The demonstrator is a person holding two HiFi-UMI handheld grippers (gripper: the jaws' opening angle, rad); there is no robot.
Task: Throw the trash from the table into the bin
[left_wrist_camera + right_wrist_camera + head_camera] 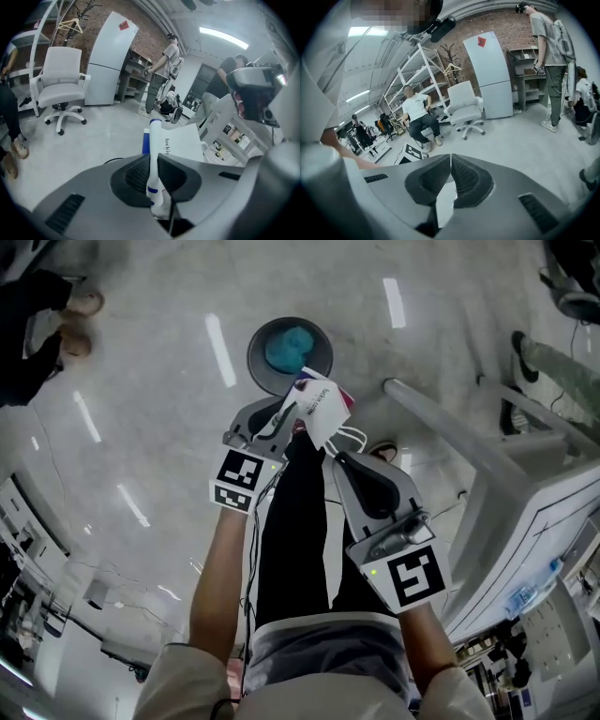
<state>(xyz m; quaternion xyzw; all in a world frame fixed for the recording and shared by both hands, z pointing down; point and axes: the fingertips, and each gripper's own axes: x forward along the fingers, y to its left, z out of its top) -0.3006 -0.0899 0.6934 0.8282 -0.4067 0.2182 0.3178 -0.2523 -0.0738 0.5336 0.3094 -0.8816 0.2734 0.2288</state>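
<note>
Forearms [217, 577] run up the head view to both claws, which meet over a dark trouser leg. At the tips of the left claw [292, 425] and the right claw [330, 454] stands a white bag [322, 407], tilted, its cord handles hanging on the right claw's side. Just past the tips, lower down on the floor, sits the round bin [255, 352] with a blue wad [289, 349] inside. The white counter [525, 488] stands off to the right claw's outer side.

Left gripper view: the left claw [153, 159] pinches a folded edge of the bag [180, 143], which rises upright from between the pads, its printed face turned right. Beyond the claw, to its left, are a white chair [58, 79] and a white fridge [110, 61]; a person [161, 75] stands further off.

Right gripper view: the right claw [450, 161] is pressed together, pads meeting in a thin line. A white sheet [445, 204] shows in the gap below the pads; whether it is the bag cannot be told. Beyond the tips sits another person [417, 112].
</note>
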